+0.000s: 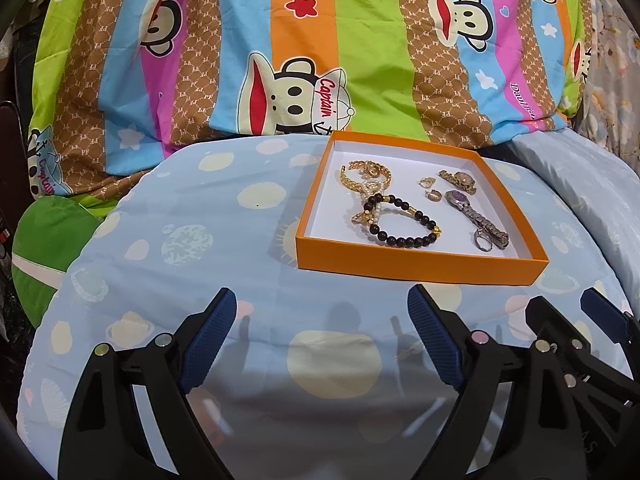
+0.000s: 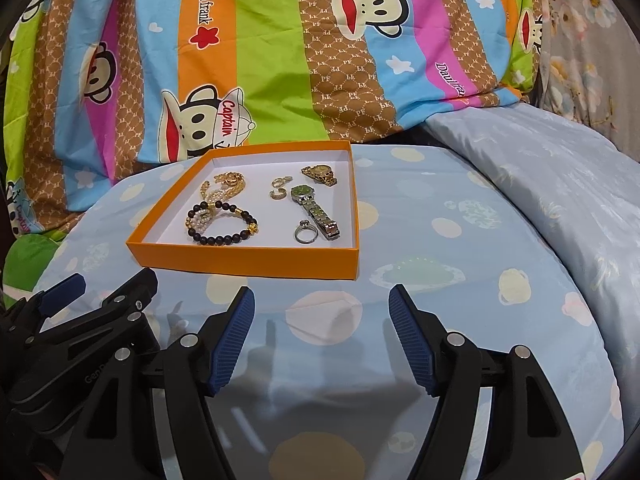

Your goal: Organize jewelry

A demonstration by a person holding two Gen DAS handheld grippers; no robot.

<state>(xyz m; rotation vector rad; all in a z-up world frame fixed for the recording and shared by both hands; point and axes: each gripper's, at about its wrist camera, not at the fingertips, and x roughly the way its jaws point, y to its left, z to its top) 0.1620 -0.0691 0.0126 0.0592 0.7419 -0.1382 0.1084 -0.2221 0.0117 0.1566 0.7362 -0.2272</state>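
Here my left gripper [image 1: 322, 336] and right gripper [image 2: 322, 334] hang side by side over the blue spotted cloth [image 1: 160, 248], jaws spread wide with nothing between them. Just beyond sits the shallow orange box [image 2: 248, 258]. Inside, the silver watch [image 2: 316, 210] lies lengthwise, face away from me, beside a silver ring [image 2: 306, 234], gold watch [image 2: 320, 174], black bead bracelet [image 2: 224, 224] and gold chains [image 1: 366, 174].

Bright even indoor light, soft shadows beneath each tool, sharp centre, fisheye bending, dark vignetted corners
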